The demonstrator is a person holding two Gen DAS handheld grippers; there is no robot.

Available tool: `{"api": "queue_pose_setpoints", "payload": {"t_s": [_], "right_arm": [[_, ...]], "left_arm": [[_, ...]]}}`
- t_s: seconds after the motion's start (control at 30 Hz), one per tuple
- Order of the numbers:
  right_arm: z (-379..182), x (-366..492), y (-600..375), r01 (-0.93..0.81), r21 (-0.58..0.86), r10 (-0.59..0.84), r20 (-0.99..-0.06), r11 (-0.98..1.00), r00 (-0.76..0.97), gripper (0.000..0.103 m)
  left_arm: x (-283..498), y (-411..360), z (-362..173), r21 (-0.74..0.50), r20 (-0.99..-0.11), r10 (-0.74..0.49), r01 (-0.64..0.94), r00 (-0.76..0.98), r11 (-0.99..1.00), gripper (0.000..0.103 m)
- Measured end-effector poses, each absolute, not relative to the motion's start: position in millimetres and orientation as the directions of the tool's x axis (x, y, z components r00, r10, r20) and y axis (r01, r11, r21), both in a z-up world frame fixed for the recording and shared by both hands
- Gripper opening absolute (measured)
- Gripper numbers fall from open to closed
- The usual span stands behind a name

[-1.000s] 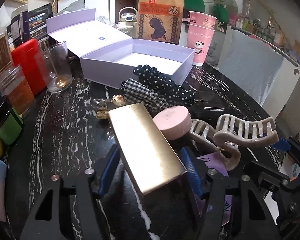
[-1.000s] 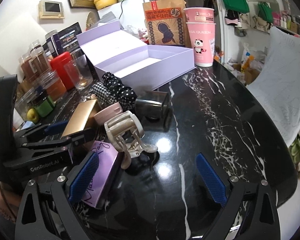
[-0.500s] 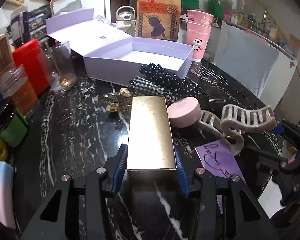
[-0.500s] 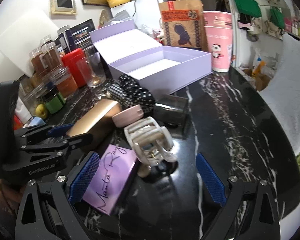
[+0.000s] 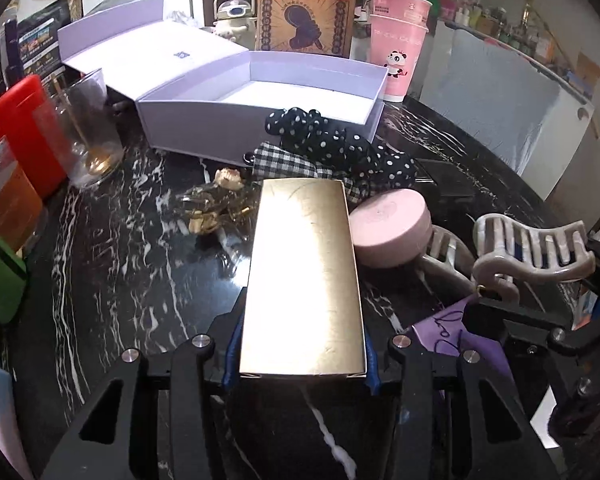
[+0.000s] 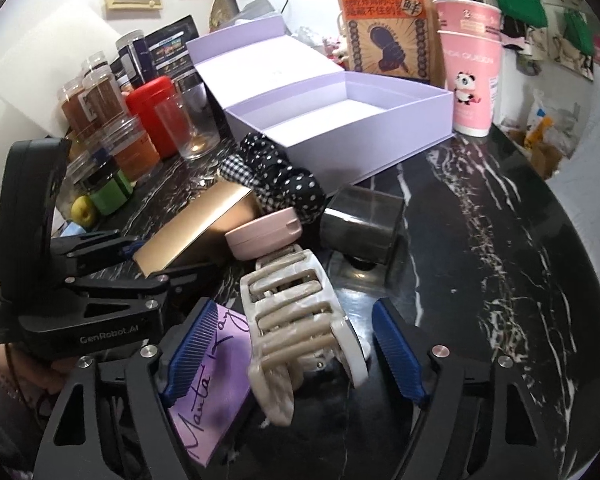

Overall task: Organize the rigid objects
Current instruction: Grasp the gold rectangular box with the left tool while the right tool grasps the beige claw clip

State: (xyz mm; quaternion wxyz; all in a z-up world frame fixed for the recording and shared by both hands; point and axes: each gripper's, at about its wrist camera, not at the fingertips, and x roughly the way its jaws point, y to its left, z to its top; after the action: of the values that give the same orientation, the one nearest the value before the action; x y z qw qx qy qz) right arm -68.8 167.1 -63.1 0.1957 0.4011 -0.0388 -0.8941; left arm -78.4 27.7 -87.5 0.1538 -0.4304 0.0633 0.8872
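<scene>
Left wrist view: left gripper (image 5: 302, 354) clamps the flat gold rectangular box (image 5: 304, 272); right gripper (image 6: 296, 354) gapes around the beige pearly claw hair clip (image 6: 296, 320).

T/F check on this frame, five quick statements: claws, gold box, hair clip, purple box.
1. The left claw is shut on the gold box. True.
2. The right claw is shut on the hair clip. False: it is open, the clip lying between its fingers.
3. The purple box is open and holds nothing visible. True.
4. The pink round case lies inside the purple box. False: it sits on the table beside the gold box.
5. The pink cups lie tipped over. False: they stand upright, stacked.
</scene>
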Motion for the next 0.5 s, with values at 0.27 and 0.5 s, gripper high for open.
{"api": "queue_pose_setpoints", "payload": {"t_s": [0.27,0.5], "right_arm": [[-64,-75,168,0.321,0.217,-0.378,-0.688,-0.922,-0.620,0.035],[-58,-74,174,0.313,0.252,-0.397,-0.682,-0.916,-0.615,0.034]], "left_arm": [[-81,22,-87,-0.065,-0.780,0.250,-0.323,-0.573,-0.944,0.044],[-74,7,-76,-0.138,-0.769,0.295,-0.303,-0.568,-0.943,0.044]]}}
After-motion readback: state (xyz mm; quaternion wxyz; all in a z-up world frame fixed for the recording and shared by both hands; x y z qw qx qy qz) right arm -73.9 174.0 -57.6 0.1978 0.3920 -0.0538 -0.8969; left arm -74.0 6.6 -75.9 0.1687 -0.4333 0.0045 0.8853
